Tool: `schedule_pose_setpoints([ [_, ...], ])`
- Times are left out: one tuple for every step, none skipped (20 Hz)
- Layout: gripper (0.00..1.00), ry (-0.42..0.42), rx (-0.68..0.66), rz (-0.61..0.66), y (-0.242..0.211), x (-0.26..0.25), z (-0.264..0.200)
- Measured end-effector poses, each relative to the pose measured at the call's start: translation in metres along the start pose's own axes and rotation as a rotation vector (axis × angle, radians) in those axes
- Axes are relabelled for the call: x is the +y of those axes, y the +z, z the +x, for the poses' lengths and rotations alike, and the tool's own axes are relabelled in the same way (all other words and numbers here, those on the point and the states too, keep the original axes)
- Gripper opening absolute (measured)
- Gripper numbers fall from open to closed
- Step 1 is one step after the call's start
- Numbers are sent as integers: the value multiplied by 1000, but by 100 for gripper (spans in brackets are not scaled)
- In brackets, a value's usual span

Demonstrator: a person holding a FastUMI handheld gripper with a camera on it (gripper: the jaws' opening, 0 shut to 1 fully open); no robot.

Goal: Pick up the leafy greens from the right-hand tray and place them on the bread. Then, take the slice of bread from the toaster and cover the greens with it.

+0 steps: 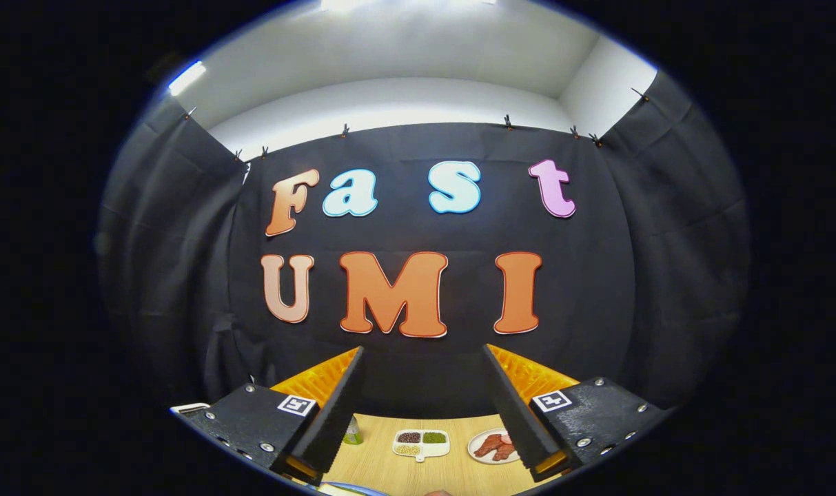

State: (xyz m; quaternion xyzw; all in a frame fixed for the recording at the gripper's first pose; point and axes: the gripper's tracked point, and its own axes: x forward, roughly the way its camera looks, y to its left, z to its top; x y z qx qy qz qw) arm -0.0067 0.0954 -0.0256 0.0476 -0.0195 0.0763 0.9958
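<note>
gripper (424,406): fingers spread wide, holding nothing, aimed level at the booth wall | greens, bread, toaster: can't spot them, so which way they lie is anyone's guess | table (390,472) beneath: divided dish (422,443), meat plate (495,446) between the fingers | next: probably tilt down

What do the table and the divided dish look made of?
Table: looks like light wood or wood-look laminate, matte, with faint grain lines. Divided dish: white, smooth, slightly glossy, likely ceramic or plastic; too small to tell. The gripper hangs open above them, holding nothing.
</note>
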Motion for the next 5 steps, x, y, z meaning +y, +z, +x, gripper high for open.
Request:
schedule_pose_setpoints([
  [98,-2,-8,-5,2,-1,0],
  [98,-2,-18,-9,4,0,0],
  [98,-1,-27,-14,7,0,1],
  [98,2,-34,-20,8,1,1],
  [98,1,-37,-27,9,1,1],
])
